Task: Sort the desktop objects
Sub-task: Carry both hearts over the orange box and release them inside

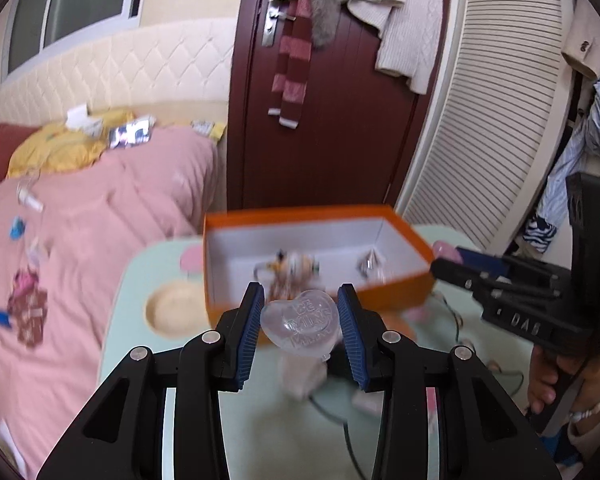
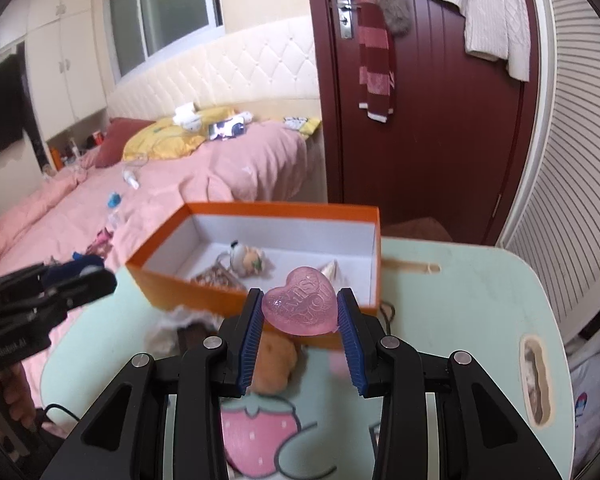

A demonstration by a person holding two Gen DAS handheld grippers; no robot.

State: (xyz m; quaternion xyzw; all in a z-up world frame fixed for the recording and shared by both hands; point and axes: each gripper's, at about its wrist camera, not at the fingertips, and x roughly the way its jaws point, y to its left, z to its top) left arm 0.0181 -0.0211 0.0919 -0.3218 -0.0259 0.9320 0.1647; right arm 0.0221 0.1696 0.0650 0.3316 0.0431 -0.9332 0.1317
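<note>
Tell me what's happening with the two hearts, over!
Left gripper shut on clear heart. Right gripper shut on pink heart. Both lifted short of the orange box. Nothing in the way, over.

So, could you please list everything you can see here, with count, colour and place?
Heart: one, clear, between the left gripper's pads.
Heart: one, pink, between the right gripper's pads.
Box: one, orange with white inside, open, on the table's far side.
Trinkets: several, mixed colours, inside the box.
Table: one, pale green with a strawberry print.
Plush: one, tan, on the table below the right gripper.
Bed: one, pink cover, left of the table.
Door: one, dark red, behind the box.
Left gripper: one, black with blue pads.
Right gripper: one, black with blue pads.
</note>
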